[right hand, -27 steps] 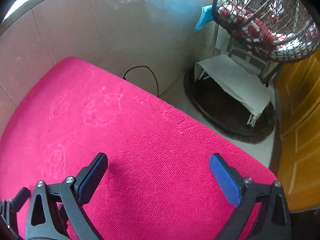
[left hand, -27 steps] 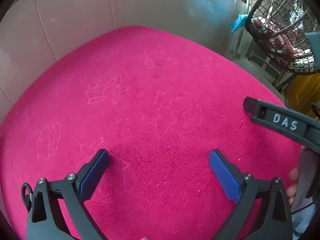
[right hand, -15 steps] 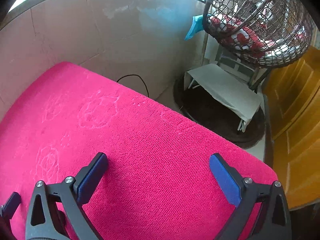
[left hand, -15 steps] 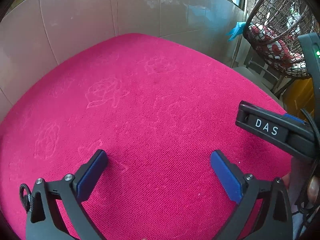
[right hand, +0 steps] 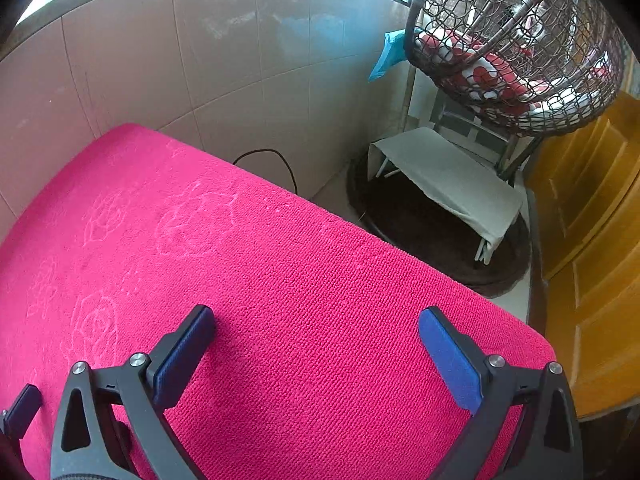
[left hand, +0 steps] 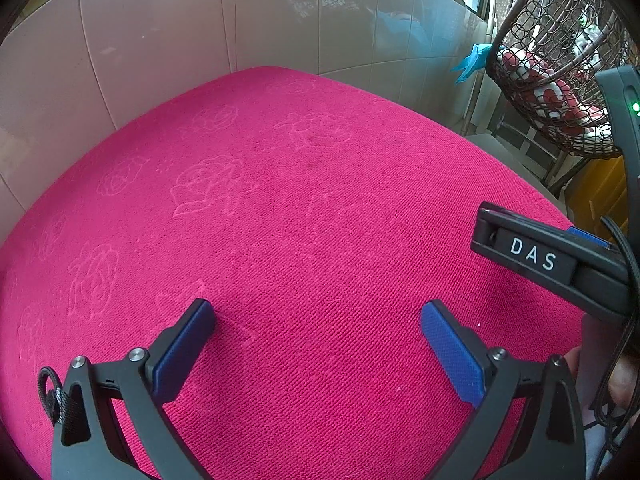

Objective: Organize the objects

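Both grippers, left [left hand: 316,320] and right [right hand: 316,322], gape empty over the pink cloth [left hand: 300,200]; a wicker chair [right hand: 516,48] sits upper right, partly cropped.

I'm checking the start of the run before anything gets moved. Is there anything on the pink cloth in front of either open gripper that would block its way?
Nothing visible does. The left gripper and right gripper both stand open over bare pink cloth. No objects to organize show in either view, only the wicker chair off beyond the cloth.
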`<move>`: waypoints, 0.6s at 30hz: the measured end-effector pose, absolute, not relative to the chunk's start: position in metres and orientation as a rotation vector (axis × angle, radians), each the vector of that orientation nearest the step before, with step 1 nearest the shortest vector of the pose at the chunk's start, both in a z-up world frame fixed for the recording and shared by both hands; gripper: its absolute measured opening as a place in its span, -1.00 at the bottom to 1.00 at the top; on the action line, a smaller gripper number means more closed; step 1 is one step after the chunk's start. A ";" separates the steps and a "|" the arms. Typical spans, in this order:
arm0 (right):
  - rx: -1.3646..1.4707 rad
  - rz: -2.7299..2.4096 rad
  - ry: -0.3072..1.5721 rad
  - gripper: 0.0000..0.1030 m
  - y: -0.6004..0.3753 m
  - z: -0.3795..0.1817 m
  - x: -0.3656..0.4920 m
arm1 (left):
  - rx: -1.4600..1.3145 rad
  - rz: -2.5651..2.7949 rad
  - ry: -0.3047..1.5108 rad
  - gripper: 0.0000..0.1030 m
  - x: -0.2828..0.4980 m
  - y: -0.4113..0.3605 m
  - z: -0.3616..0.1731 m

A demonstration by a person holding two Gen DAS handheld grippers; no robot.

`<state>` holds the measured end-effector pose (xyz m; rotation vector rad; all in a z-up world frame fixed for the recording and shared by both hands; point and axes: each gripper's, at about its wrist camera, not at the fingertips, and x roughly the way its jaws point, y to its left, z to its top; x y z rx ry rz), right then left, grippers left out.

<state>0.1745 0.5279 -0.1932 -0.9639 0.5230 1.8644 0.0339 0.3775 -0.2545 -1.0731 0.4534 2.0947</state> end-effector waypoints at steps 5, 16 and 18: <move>-0.960 1.857 0.526 1.00 0.527 -0.193 0.171 | -1.069 2.083 0.458 1.00 0.033 0.374 -0.253; -0.954 1.850 0.530 1.00 0.527 -0.192 0.169 | -1.065 2.070 0.462 1.00 0.031 0.372 -0.250; -0.953 1.848 0.531 1.00 0.527 -0.192 0.169 | -1.065 2.069 0.462 1.00 0.031 0.372 -0.250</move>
